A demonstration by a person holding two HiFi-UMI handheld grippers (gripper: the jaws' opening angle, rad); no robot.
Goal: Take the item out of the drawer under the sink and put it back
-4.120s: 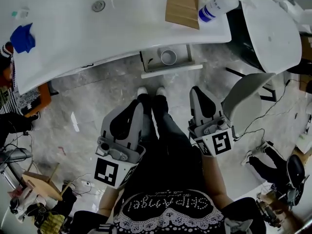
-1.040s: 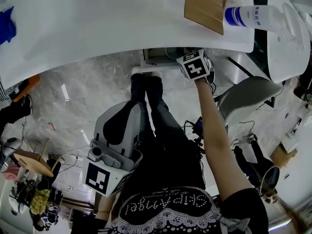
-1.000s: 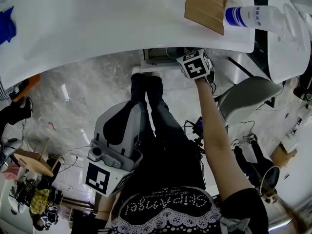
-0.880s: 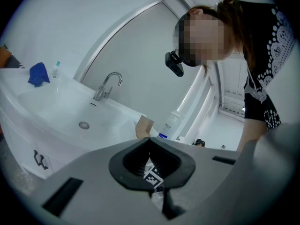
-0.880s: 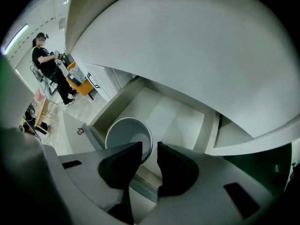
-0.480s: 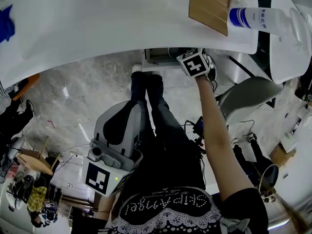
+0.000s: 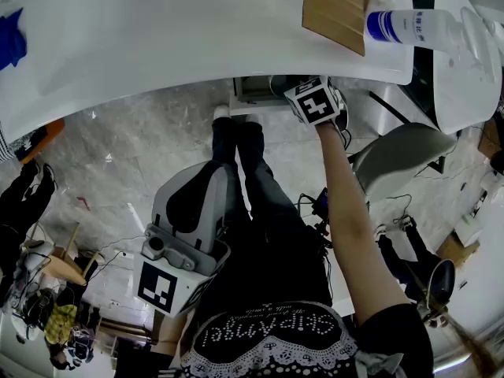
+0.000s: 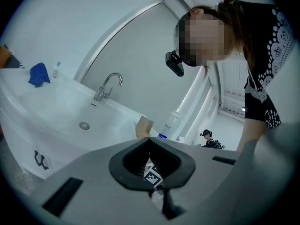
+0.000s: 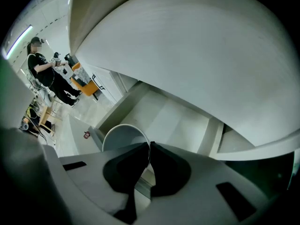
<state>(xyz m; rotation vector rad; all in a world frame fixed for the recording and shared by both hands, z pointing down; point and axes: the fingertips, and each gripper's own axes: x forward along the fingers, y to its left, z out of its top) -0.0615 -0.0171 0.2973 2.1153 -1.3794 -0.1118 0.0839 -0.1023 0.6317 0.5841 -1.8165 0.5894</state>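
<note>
And here we are at the drawer [image 9: 157, 111], pulled out below the white tabletop [image 7: 197, 46], with the right tool [image 9: 149, 145] reaching steeply down into it. Its jaws have just been closing, and we can see them nearly together now, pinching the thin wall of the white cup [image 9: 123, 136] between them, one jaw inside the rim and one outside. The cup stands upright on the drawer floor, close to the drawer's side wall. From the head view we only catch the right tool's marker cube [image 7: 315, 103] at the tabletop's edge, at the end of an outstretched arm. Over to the left tool [image 8: 150, 140]: its jaw tips meet and it holds nothing, and it hangs low in front of the person's legs, well apart from the drawer. Up on the tabletop we spot a bottle [image 7: 409, 28] with a blue band lying beside a brown cardboard piece [image 7: 335, 6], and the left gripper view gives us the sink [image 8: 70, 118], its faucet [image 8: 107, 86] and a blue cloth [image 8: 38, 74] at the far end.
</note>
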